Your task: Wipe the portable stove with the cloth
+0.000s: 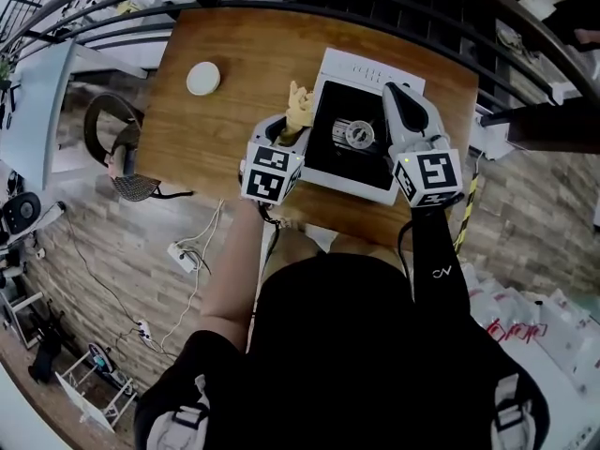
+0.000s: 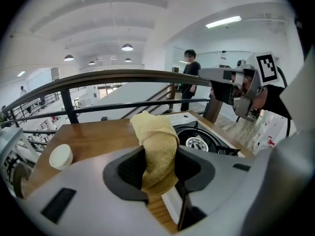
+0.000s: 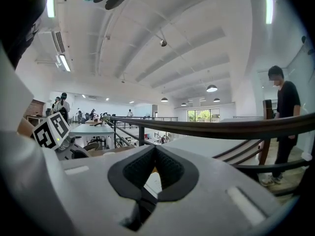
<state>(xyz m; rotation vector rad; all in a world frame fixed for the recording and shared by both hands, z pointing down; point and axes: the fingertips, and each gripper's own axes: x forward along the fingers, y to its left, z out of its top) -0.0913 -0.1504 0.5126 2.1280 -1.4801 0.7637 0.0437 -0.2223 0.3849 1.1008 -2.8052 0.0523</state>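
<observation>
Yellow cloth pinched in the left gripper at the stove's left edge.

The left gripper (image 1: 286,137) (image 2: 158,167) had its jaws closed onto a bunched, nubby terry cloth (image 1: 299,107) (image 2: 156,149), whose folded top stood up past the fingertips, just beside the portable stove (image 1: 349,164) (image 2: 199,132). The stove was a white rectangular casing with a glossy black top and a round metal burner (image 1: 359,134), and it sat on the right half of the wooden table (image 1: 234,111). The right gripper (image 1: 400,97) (image 3: 155,156) hung over the stove's right side, its ribbed jaw tips pressed together around nothing. A white paper cup (image 1: 202,78) (image 2: 61,157) stood on the table, far left.
</observation>
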